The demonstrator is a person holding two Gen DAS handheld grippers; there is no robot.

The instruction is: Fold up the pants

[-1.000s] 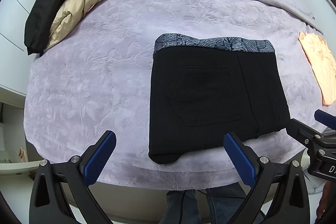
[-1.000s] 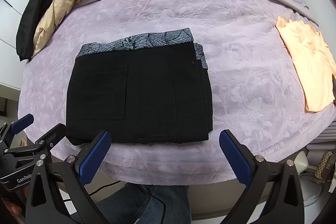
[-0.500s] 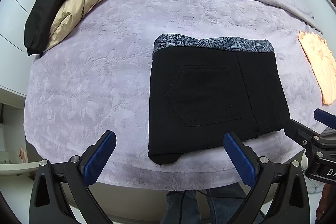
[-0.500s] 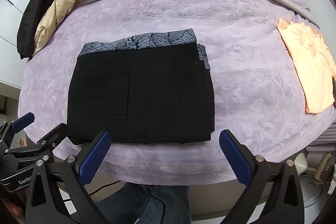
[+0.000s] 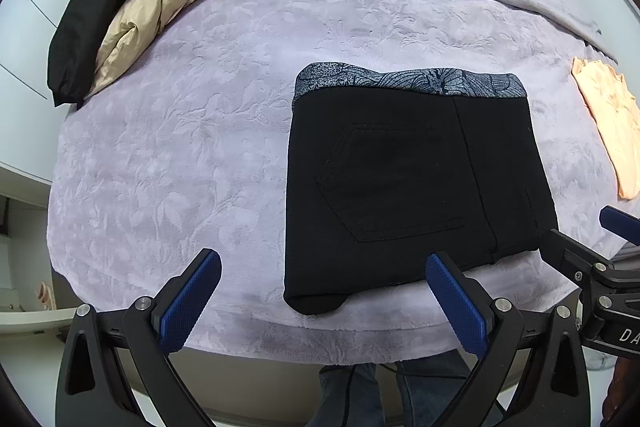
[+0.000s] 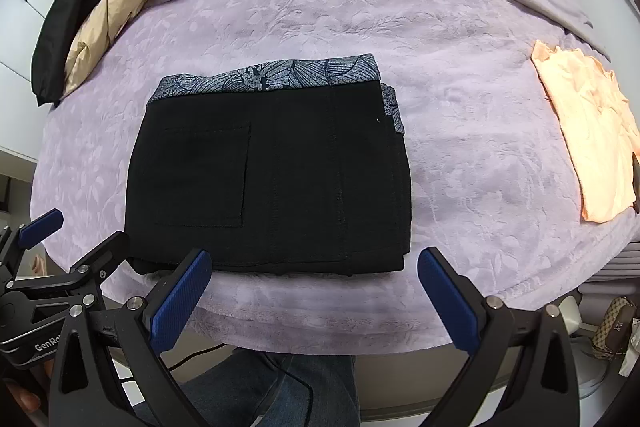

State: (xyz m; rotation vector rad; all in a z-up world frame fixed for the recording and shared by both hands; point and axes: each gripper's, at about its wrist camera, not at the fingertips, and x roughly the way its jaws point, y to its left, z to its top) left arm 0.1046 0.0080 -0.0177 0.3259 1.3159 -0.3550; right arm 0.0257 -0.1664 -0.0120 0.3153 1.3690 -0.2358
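Near the bed edge (image 6: 320, 323), folded pants (image 6: 272, 179) lie flat, apparently untouched.

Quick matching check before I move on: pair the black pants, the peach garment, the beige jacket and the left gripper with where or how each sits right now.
Things:
1. black pants
2. peach garment
3. beige jacket
4. left gripper

States:
A. heaped at the bed's far left
B. open, holding nothing
C. folded in a rectangle, patterned waistband showing
D. flat near the bed's right edge

Pairs: 1-C, 2-D, 3-A, 4-B
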